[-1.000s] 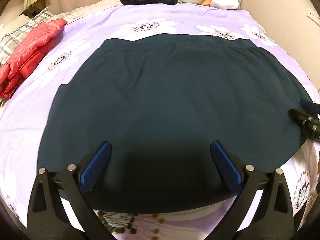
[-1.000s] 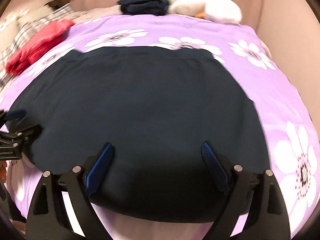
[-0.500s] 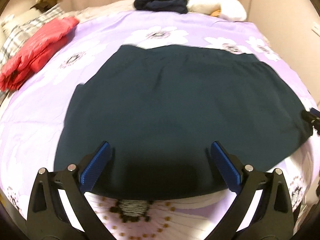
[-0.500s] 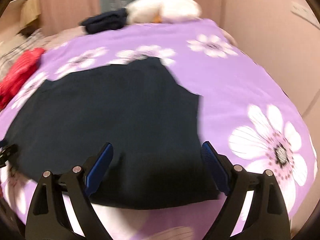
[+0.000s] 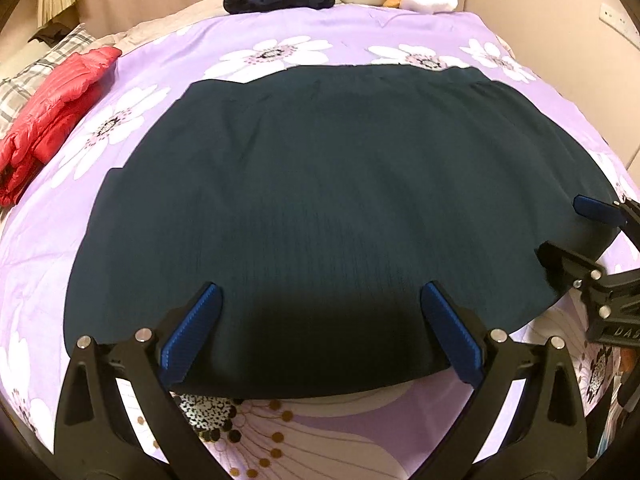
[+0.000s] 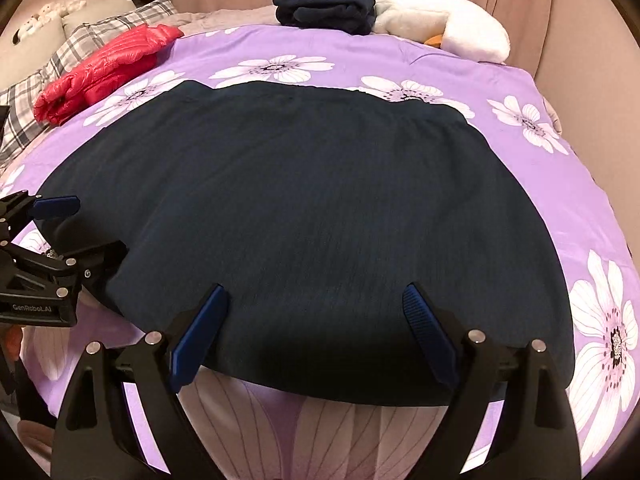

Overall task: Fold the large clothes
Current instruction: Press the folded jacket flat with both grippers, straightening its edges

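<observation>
Dark teal garment (image 5: 328, 208) is spread flat across the purple flowered bedspread (image 5: 280, 24). Left gripper (image 5: 320, 332) and right gripper (image 6: 316, 328) both hover over its near hem, jaws spread wide, gripping nothing. Red puffer jacket (image 6: 104, 68) sits off to the side.

The right hand-held gripper (image 6: 316, 328), swung off toward the bedspread's side, now faces the dark garment (image 6: 304, 216) squarely again.
</observation>
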Available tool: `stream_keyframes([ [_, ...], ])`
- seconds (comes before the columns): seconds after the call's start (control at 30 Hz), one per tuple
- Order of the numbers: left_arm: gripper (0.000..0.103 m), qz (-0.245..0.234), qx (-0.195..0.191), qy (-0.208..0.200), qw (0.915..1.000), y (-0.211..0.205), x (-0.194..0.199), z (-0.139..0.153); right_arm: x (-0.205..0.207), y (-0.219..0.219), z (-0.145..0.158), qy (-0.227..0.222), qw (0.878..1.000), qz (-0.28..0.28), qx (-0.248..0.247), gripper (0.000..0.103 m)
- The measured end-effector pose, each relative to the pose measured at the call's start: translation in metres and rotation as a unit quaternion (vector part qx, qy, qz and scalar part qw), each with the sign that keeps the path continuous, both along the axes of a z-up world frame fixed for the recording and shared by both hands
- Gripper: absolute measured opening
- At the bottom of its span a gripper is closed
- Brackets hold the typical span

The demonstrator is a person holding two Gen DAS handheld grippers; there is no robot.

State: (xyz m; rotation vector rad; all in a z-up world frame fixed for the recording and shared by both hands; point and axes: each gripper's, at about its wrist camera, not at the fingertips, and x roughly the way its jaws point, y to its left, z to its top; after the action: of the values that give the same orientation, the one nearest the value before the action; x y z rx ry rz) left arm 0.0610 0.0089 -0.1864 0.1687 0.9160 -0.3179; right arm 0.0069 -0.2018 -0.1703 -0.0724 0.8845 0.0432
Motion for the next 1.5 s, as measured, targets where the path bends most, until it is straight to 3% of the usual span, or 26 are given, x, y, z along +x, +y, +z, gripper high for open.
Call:
stream_keyframes([
  [0.37,0.101,0.055,-0.006,0.002,0.9984,0.046,0.007,-0.001,0.001,-0.046,0.007,-0.010,0.998,-0.066,0.002,0.090],
  [0.83,0.101,0.062,-0.006,-0.002,0.9980,0.055,0.005,-0.002,-0.011,-0.095,0.009,-0.012,0.992,-0.127,-0.011,0.090],
  [1.13,0.101,0.066,-0.004,-0.002,0.9978,0.061,0.002,-0.003,-0.023,-0.123,0.012,-0.008,0.983,-0.185,0.006,0.090],
  [1.23,0.101,0.067,-0.004,-0.001,0.9977,0.062,0.001,-0.004,-0.026,-0.115,0.018,-0.023,0.984,-0.174,0.007,0.090],
  [1.4,0.101,0.069,-0.002,-0.002,0.9976,0.061,0.000,-0.004,-0.022,-0.078,0.029,-0.052,0.994,-0.094,0.028,0.090],
  [1.5,0.101,0.069,-0.002,-0.002,0.9976,0.061,0.000,-0.004,-0.011,-0.058,0.022,-0.039,0.997,-0.066,0.022,0.090],
])
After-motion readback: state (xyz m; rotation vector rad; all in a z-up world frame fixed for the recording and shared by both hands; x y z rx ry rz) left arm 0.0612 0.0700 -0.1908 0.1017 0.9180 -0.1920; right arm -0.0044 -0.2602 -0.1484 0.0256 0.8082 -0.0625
